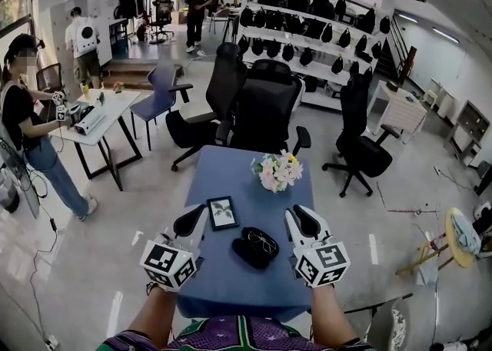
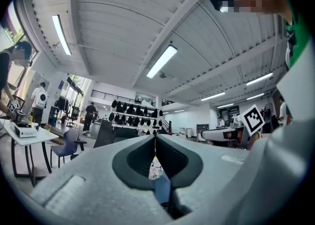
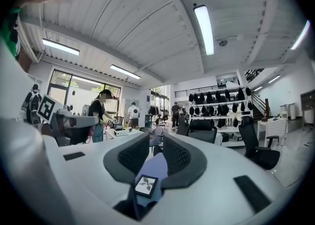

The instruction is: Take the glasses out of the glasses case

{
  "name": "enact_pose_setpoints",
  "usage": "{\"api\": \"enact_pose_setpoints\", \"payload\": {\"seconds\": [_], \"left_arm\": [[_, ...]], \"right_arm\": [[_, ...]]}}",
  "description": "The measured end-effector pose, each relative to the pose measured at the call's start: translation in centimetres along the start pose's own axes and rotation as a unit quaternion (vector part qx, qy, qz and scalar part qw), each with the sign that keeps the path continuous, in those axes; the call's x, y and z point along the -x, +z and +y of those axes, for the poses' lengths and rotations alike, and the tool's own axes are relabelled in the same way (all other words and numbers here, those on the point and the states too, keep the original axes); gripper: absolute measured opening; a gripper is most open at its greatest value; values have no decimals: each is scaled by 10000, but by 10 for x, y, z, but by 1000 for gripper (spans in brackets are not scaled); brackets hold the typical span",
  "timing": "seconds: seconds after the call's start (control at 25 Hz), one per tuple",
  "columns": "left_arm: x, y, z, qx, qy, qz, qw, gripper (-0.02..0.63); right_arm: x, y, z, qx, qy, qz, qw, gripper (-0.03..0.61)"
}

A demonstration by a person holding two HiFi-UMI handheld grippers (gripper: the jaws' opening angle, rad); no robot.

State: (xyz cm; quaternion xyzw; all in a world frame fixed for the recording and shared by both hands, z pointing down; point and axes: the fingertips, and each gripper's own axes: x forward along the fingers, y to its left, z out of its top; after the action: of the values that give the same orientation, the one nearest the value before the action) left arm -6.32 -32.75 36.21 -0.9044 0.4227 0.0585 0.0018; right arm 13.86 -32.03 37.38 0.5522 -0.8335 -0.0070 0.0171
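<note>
- One glasses case [image 1: 250, 253]: black, rounded and smooth-shelled, lying open on the near half of the one blue rectangular table [image 1: 231, 284].
- One pair of glasses [image 1: 264, 240]: thin wire rims with clear lenses, resting on the far right half of the case and not lifted out.
- Two grippers, both white with dark ribbed pads, and both apart from the case.
- The left gripper [image 1: 189, 222] hovers to the left of the case. Its tips are pressed together and it is empty.
- The right gripper [image 1: 300, 220] hovers to the right of the case. Its pads stand a narrow gap apart with nothing held between them.
- Two marker cubes, one on each gripper, both white with black square patterns. One [image 1: 169, 263] is left of the case, the other [image 1: 321, 261] is right of it.
- One picture frame [image 1: 223, 212]: small, dark-edged and rectangular, with a pale print of a plant. It lies flat just beyond the case, to its left.
- One bunch of flowers [image 1: 278, 170]: white, yellow and pale pink blooms, well beyond the case near the table's far end.
- Three black office chairs [image 1: 265, 104] with high mesh-like backs stand past the case, off the table's far end. One blue chair [image 1: 159, 94] stands farther left of them.
</note>
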Motion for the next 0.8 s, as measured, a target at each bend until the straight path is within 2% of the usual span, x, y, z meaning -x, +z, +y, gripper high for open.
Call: {"api": "enact_pose_setpoints", "payload": {"seconds": [0.16,0.44,0.8], "left_arm": [[-9,-11,-10,51,-173,102,9998,17],[-19,-44,-25,27,-335,320,9989,17],[-21,-61,-35,173,-255,494,9983,17]], "right_arm": [[-9,-20,-3,-64,95,260,9996,75],[-23,-87,-4,-97,317,990,9945,75],[-30,-183,-7,-502,518,2042,9763,75]]}}
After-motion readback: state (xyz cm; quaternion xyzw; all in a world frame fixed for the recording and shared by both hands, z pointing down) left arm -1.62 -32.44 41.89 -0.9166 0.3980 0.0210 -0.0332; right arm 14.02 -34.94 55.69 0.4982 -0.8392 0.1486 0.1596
